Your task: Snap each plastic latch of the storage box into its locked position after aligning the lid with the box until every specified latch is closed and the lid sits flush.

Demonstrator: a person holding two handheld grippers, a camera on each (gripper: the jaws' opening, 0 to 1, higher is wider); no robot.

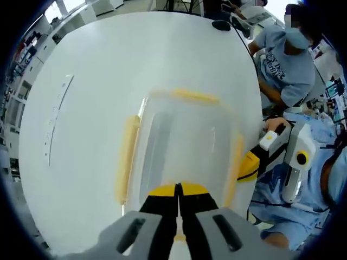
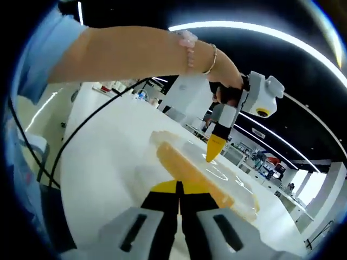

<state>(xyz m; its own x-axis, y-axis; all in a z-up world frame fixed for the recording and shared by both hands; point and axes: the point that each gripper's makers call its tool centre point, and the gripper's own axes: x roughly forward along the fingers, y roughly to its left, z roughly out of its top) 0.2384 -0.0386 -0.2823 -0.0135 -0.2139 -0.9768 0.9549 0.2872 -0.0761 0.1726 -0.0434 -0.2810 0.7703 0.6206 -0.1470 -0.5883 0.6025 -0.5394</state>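
Clear storage box [image 1: 181, 146] — yellow latches [image 1: 126, 157]

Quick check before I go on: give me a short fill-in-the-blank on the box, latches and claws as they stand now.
1. The latches on the clear storage box are coloured ____.
2. The box rests on a ____ table.
3. In the left gripper view, the left claw has its jaws ____.
4. In the right gripper view, the right claw points at a long ____ on the box's side.

Missing words: yellow; white; shut; latch
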